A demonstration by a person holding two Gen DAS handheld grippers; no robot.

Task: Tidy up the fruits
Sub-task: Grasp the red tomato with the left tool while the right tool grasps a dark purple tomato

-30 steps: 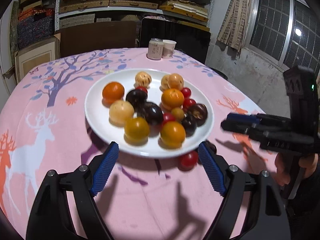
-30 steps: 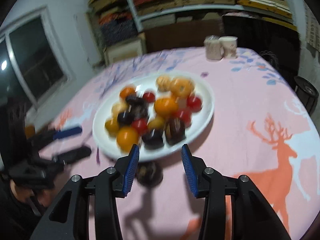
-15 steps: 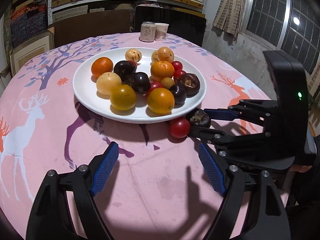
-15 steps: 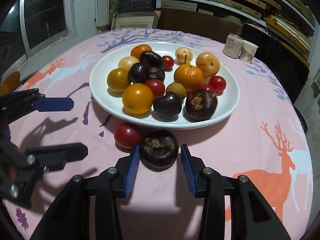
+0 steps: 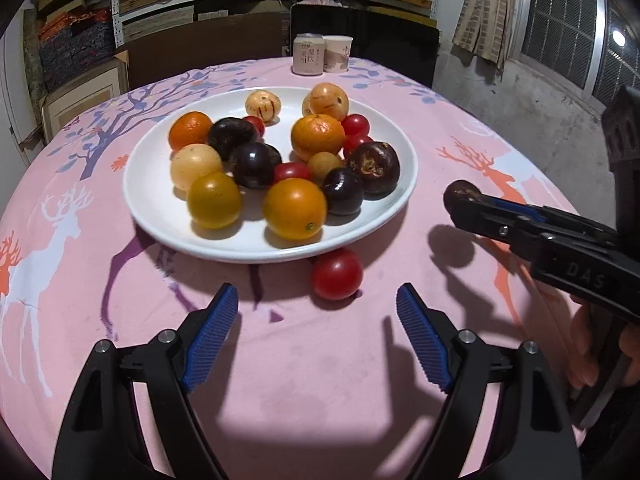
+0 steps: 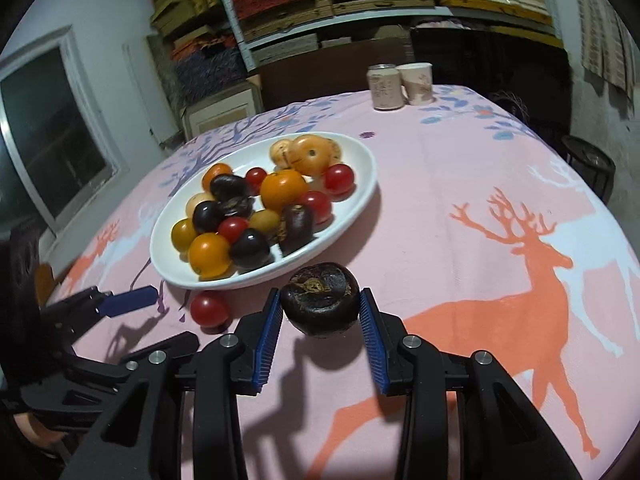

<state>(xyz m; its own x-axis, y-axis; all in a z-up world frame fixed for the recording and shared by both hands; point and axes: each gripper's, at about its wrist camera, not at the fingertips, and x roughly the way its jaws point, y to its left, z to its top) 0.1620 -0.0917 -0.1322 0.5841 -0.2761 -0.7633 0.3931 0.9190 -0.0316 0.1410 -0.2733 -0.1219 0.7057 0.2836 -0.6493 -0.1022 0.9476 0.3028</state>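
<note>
Tomato (image 5: pixel 337 274), red and round with no long axis to favour, lies on the pink tablecloth (image 5: pixel 320 380) just beside the near rim of the white plate (image 5: pixel 152 208). It sits straight ahead of the left gripper (image 5: pixel 318 336), whose spread jaws have just been narrowing with nothing between them. The right gripper (image 6: pixel 320 330) pinches a dark mangosteen (image 6: pixel 320 304) clear of the cloth, so the left hand is likely better placed.

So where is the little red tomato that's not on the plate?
The red cherry tomato lies on the pink tablecloth just off the near rim of the white plate, ahead of the open left gripper in its own view.
</note>
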